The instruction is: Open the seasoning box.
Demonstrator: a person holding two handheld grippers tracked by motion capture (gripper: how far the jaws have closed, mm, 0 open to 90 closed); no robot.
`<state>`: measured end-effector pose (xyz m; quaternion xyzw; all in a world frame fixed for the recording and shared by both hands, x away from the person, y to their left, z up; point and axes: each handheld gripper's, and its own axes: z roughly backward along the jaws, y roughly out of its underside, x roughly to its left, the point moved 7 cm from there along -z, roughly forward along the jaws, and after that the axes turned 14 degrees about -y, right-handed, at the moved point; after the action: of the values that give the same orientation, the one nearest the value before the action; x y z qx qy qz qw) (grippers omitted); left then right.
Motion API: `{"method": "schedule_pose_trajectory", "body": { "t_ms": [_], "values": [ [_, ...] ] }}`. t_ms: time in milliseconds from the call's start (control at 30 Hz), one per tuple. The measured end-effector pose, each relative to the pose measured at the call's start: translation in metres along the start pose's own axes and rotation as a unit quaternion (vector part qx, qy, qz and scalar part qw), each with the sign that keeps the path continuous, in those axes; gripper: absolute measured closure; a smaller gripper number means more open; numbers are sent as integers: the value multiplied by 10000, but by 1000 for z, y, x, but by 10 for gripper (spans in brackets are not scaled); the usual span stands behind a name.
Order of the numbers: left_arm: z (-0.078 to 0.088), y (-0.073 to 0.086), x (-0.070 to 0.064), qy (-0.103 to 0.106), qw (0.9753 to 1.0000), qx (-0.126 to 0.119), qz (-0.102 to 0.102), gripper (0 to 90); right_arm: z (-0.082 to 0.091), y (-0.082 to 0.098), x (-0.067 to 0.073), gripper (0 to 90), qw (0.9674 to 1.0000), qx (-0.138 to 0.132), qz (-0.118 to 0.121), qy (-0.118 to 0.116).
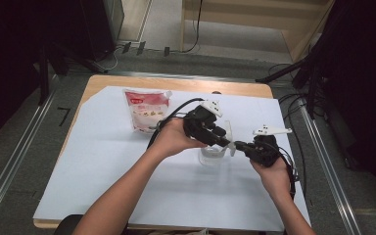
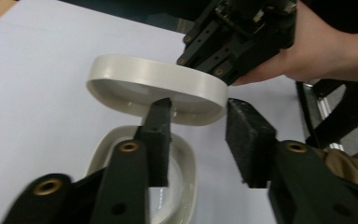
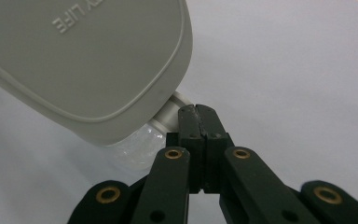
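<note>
A clear container with a white rim stands on the white sheet at mid table. Its white lid is raised and tilted above the opening. My left gripper reaches in from the left. Its jaws straddle the lid's right end, one pad under the lid and the other against its outer edge. My right gripper comes from the right with its jaws shut and nothing between them. Its tip touches a grey neck just under the lid. The left gripper view shows that right gripper behind the lid.
A red and white pouch lies at the back left of the white sheet, behind my left hand. The sheet covers a wooden table. Metal rails run on the floor at both sides.
</note>
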<state>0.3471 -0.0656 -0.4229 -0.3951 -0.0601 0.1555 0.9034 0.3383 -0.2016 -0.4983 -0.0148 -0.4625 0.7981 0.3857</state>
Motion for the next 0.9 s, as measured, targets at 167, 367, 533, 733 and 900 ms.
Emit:
{"method": "schedule_pose_trajectory", "body": {
  "t_ms": [167,367,533,733,900],
  "values": [
    [-5,-7,-6,117,9999,84,-40,747,0,0,0,900,10000,-4,-15,-7],
    [-12,-9,-11,265,9995,166,34,814,1,1,0,900,10000,-33,-52,-31],
    [-18,-11,-12,324,9992,171,132,813,1,1,0,900,9999,-42,-76,-60],
    [-20,-14,-12,283,9994,122,186,763,1,1,0,900,9999,-66,-98,-73],
    [-18,-11,-10,172,9996,194,141,644,2,1,0,882,9999,-92,-93,-91]
  ]
}}
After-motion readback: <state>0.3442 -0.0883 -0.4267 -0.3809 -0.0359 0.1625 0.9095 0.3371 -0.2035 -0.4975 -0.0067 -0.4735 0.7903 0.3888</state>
